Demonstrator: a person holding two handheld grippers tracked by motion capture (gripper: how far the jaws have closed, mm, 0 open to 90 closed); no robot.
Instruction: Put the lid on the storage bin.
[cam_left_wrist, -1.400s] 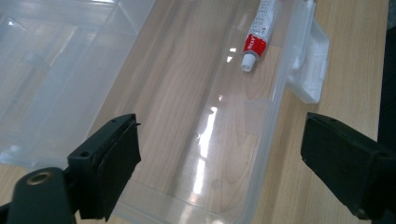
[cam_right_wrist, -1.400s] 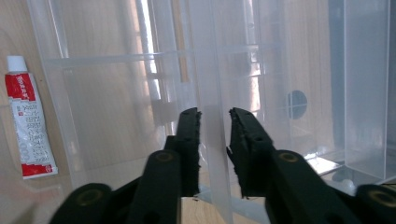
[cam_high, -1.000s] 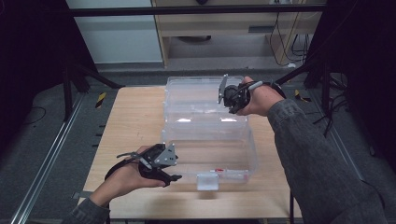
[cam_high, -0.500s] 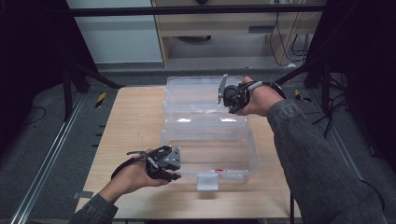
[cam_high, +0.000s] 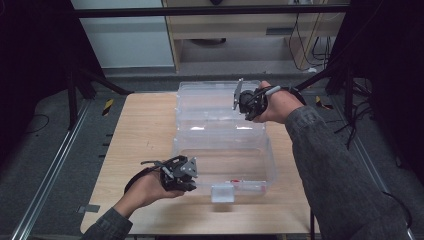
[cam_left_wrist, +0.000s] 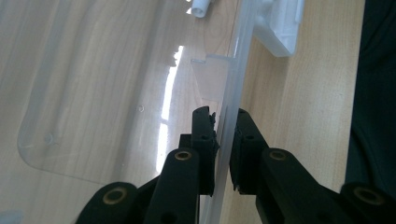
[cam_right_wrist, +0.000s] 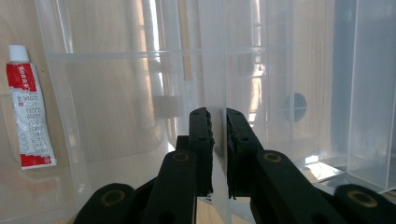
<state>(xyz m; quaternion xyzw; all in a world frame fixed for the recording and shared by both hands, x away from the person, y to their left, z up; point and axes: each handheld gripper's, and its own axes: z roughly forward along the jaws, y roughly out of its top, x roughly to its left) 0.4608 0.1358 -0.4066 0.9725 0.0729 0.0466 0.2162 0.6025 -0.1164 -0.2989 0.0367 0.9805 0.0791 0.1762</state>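
A clear plastic box (cam_high: 273, 161) stands on the wooden table with its lid (cam_high: 210, 97) swung up behind it. My left gripper (cam_high: 191, 178) is at the box's front left corner. In the left gripper view it (cam_left_wrist: 223, 116) is shut on the box's thin front wall (cam_left_wrist: 233, 84), one jaw inside and one outside. My right gripper (cam_high: 239, 98) is at the lid's far right edge, and it (cam_right_wrist: 217, 116) is shut on the lid's clear edge (cam_right_wrist: 212, 70). A red and white tube (cam_right_wrist: 28, 109) lies on the box floor (cam_high: 233, 181).
The white latch (cam_high: 222, 192) hangs at the middle of the box's front wall, and shows past my left jaws too (cam_left_wrist: 280, 28). Bare wood (cam_high: 145, 130) stretches left of the box. The table's front edge (cam_high: 200, 230) runs close behind my left hand.
My left gripper has slid right to the box's front left corner and come onto its wall. The right gripper has stayed on the lid.
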